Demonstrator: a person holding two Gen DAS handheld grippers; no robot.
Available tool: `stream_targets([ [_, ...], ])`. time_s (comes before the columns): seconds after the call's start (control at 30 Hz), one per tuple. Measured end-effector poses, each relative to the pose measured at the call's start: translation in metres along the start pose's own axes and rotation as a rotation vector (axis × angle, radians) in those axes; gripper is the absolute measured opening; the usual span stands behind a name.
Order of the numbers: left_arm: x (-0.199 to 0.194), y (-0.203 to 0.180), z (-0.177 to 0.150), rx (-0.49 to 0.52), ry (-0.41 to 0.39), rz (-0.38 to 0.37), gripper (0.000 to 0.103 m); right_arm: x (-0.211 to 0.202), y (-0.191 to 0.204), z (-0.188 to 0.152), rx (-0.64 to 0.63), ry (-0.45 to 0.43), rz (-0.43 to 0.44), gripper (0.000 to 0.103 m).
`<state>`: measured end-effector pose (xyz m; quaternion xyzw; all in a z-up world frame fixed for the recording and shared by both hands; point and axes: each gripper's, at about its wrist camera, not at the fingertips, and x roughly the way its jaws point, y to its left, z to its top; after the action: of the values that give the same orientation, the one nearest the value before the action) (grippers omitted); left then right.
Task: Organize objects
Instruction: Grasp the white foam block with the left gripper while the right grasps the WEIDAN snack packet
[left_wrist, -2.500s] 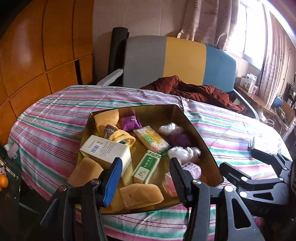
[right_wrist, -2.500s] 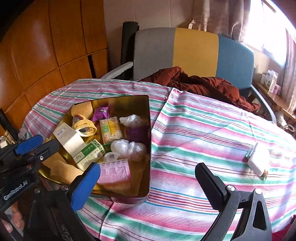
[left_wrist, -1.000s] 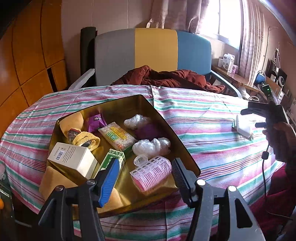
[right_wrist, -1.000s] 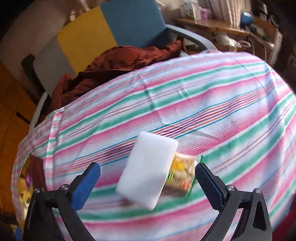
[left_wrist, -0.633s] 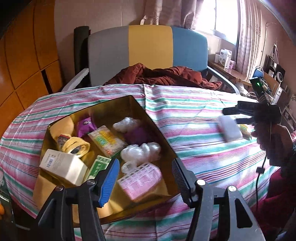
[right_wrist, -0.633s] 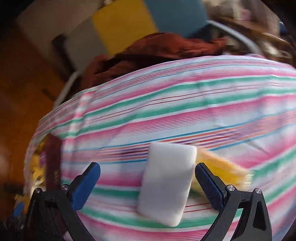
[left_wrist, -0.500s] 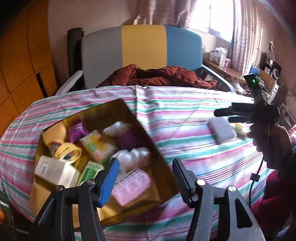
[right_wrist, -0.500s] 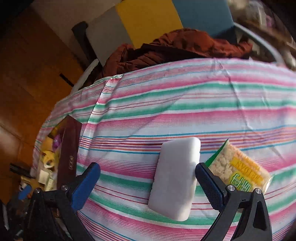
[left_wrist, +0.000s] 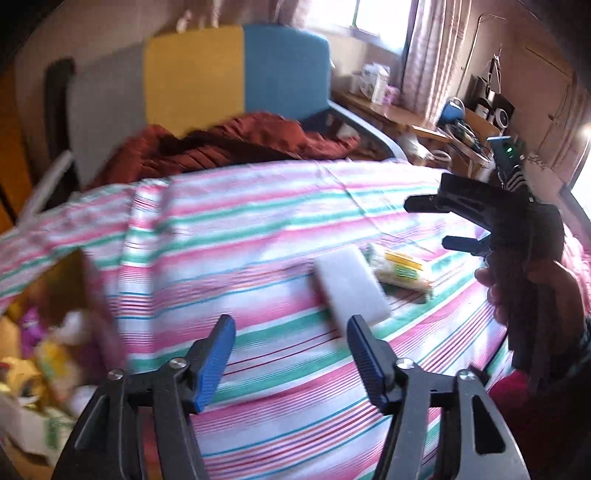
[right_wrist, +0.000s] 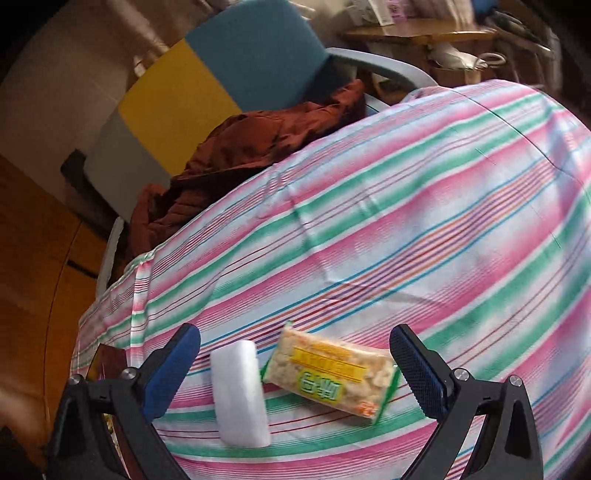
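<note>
We find the snack packet (right_wrist: 330, 374) low centre in the right wrist view, flat on the striped tablecloth (right_wrist: 424, 221), between the spread, empty jaws of the right gripper (right_wrist: 294, 365), long axis crosswise. A white block (right_wrist: 239, 393) lies touching it, left. Left gripper (left_wrist: 290, 345) gapes empty, farther off.

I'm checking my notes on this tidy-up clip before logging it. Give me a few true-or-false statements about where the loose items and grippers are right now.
1. The white block lies flat on the striped tablecloth. True.
2. The right gripper is clamped on the snack packet. False: its jaws are wide open, and the packet lies on the cloth.
3. The packet lies beside the white block. True.
4. The left gripper holds the white block. False: it is open and empty.
5. A red-brown jacket lies on the chair. True.
</note>
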<state>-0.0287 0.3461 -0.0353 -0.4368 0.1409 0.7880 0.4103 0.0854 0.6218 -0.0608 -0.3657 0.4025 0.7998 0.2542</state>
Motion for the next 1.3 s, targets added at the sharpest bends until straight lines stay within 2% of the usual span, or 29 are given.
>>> stream_targets([
  [0.27,0.060,-0.040,0.017,0.045,0.083,-0.085,0.079,0.004,0.003,-0.002,-0.016,0.024,-0.009,0.103],
  [0.47,0.094,-0.057,0.029,0.063,0.109,-0.066,0.082,0.002,-0.006,0.001,0.027,0.015,-0.003,0.103],
  [0.53,0.107,-0.058,0.029,0.067,0.125,-0.030,0.082,0.003,-0.006,0.001,0.026,0.016,0.000,0.103],
  [0.67,0.127,-0.050,0.025,0.020,0.168,-0.015,0.081,0.005,-0.003,0.002,0.008,0.019,-0.001,0.103],
  [0.73,0.126,-0.047,0.023,0.020,0.133,-0.020,0.081,0.008,-0.002,0.001,-0.005,0.027,-0.010,0.103],
  [0.83,0.124,-0.042,0.020,0.022,0.128,-0.040,0.077,0.014,0.000,0.000,-0.030,0.043,-0.034,0.103],
  [0.9,0.123,-0.039,0.018,0.028,0.126,-0.042,0.067,0.020,0.003,-0.001,-0.062,0.067,-0.050,0.103],
  [0.93,0.121,-0.037,0.017,0.030,0.125,-0.038,0.066,0.023,0.006,-0.002,-0.085,0.072,-0.068,0.103],
  [1.13,0.108,-0.026,0.004,0.042,0.126,-0.057,0.062,0.049,0.013,-0.010,-0.218,0.134,-0.200,0.103],
  [1.23,0.098,-0.021,-0.009,0.051,0.122,-0.045,0.062,0.057,0.014,-0.014,-0.255,0.168,-0.215,0.103],
  [1.3,0.089,-0.017,-0.020,0.046,0.114,-0.041,0.062,0.060,0.018,-0.016,-0.284,0.199,-0.189,0.103],
])
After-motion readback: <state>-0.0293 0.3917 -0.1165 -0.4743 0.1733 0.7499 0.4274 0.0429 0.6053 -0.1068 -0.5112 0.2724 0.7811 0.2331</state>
